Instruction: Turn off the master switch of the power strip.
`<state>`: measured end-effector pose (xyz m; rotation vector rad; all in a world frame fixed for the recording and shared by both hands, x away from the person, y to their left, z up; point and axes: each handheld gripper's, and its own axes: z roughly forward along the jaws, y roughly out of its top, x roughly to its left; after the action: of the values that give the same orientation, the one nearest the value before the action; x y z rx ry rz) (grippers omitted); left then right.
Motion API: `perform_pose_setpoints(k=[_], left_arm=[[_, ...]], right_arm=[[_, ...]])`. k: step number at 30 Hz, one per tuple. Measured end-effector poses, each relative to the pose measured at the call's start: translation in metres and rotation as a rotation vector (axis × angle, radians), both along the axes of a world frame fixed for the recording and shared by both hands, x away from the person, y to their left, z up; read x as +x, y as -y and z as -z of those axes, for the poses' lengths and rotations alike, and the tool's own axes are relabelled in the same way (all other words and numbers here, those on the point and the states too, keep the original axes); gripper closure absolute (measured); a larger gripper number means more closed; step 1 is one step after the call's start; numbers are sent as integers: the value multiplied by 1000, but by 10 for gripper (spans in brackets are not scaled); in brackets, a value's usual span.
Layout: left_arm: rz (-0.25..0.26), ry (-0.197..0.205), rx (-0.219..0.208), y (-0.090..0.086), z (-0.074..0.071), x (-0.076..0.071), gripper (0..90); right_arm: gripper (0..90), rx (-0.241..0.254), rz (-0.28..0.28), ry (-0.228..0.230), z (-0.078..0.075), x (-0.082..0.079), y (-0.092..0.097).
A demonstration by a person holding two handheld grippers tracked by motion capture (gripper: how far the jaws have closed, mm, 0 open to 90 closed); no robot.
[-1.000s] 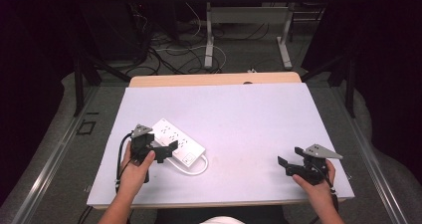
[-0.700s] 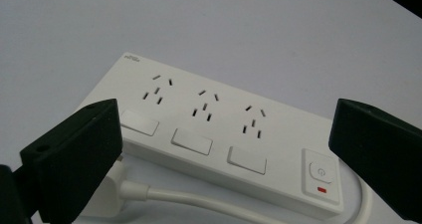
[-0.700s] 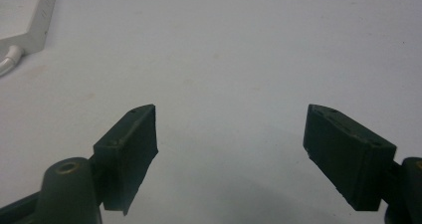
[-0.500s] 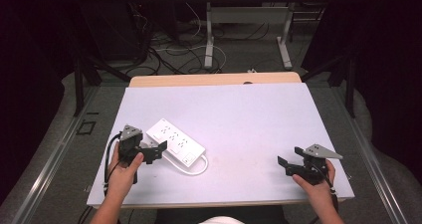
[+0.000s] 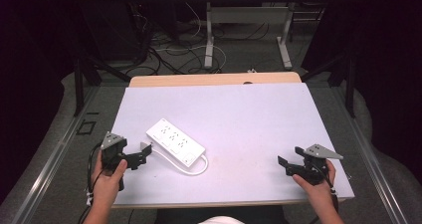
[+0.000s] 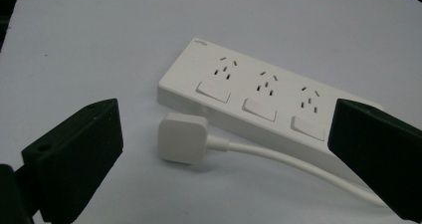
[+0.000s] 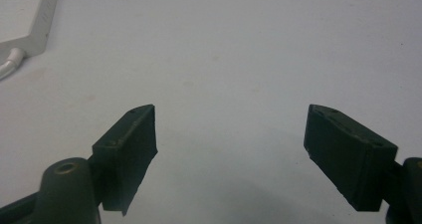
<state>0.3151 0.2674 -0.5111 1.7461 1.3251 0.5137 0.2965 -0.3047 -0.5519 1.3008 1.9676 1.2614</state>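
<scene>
White power strip (image 6: 259, 97) on table (image 5: 249, 114), plug (image 6: 182, 137) just beside; logo unreadable. Left gripper (image 6: 219, 149) and right gripper (image 7: 229, 154) released, empty.

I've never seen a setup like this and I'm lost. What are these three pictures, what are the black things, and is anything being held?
A person sits at a table covered in white and holds a hand-operated claw in each hand; there is no robot arm. The high view looks down from above: the left claw is at its left and the right claw at its right. The other two pictures come from cameras riding on the claws, looking out between their two black jaws. On the table lies a white power strip with three sockets, its cord and its white plug lying beside it. The left claw points at the plug. Both claws are open and hold nothing.
</scene>
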Motion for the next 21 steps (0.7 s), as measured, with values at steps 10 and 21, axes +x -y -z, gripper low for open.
perform_pose_setpoints(k=[10,21], left_arm=[[-27,6,-11,-18,13,-8,9],[-55,2,-9,-31,24,-10,9]], right_arm=[[204,2,2,-2,0,0,1],[204,-7,2,-10,0,0,1]])
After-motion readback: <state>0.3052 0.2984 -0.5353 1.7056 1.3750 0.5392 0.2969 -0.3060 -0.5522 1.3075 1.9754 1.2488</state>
